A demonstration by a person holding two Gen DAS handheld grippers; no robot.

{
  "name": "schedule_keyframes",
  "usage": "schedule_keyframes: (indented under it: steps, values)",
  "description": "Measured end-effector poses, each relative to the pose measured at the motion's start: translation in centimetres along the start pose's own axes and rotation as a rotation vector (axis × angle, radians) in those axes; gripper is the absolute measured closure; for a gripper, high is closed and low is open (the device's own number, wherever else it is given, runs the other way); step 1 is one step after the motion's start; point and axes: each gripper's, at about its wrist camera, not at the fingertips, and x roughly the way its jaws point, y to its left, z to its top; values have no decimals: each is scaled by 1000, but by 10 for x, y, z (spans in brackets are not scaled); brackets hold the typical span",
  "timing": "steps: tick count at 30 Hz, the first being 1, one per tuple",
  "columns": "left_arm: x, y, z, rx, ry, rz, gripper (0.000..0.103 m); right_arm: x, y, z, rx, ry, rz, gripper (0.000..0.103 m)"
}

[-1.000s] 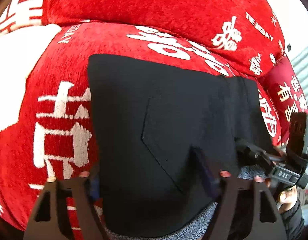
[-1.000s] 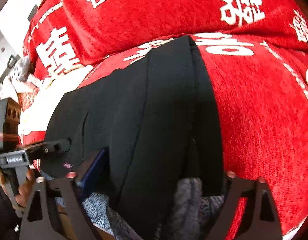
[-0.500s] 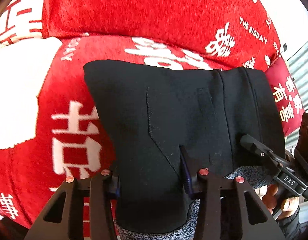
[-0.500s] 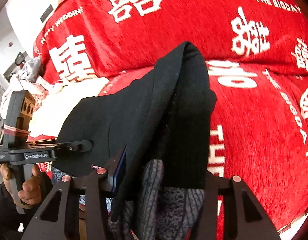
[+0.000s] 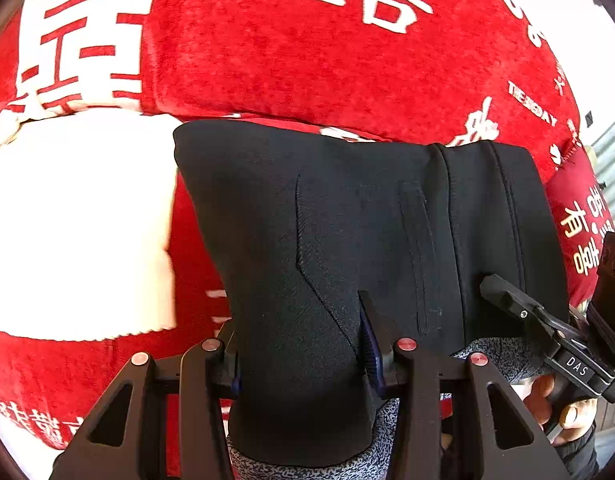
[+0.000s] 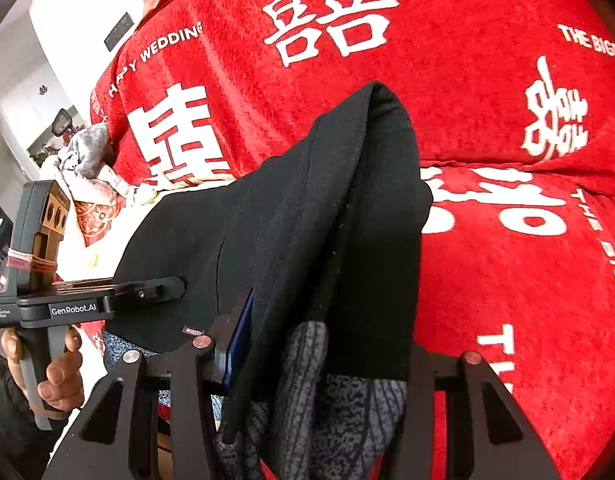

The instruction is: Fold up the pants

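The pants (image 5: 387, 232), black with a speckled grey lining showing at the near edge, hang folded between our two grippers, lifted in front of the red sofa cover (image 5: 267, 60) with its white characters. In the left wrist view our left gripper (image 5: 303, 356) is clamped on the near left part of the fabric, its jaws partly closed with a thick bunch of cloth filling the gap between them. The cloth runs up and away from the jaws to a rounded top fold that sits in front of the red backrest. A white cloth (image 5: 79, 232) lies on the seat to the left of the pants. In the right wrist view our right gripper (image 6: 319, 356) has hold of the right part of the same garment, black fabric and grey lining (image 6: 339, 408) bunched between its partly closed jaws. A small label (image 6: 192, 330) shows on the hem just beside the left finger. The hand (image 6: 55, 376) holding the left gripper's handle shows at the left edge there.
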Motion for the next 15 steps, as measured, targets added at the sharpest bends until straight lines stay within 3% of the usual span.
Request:
schedule_keyframes:
  steps: [15]
  values:
    - [44,45,20,-49,88,37,57,68,5,9,44,103,-11,52]
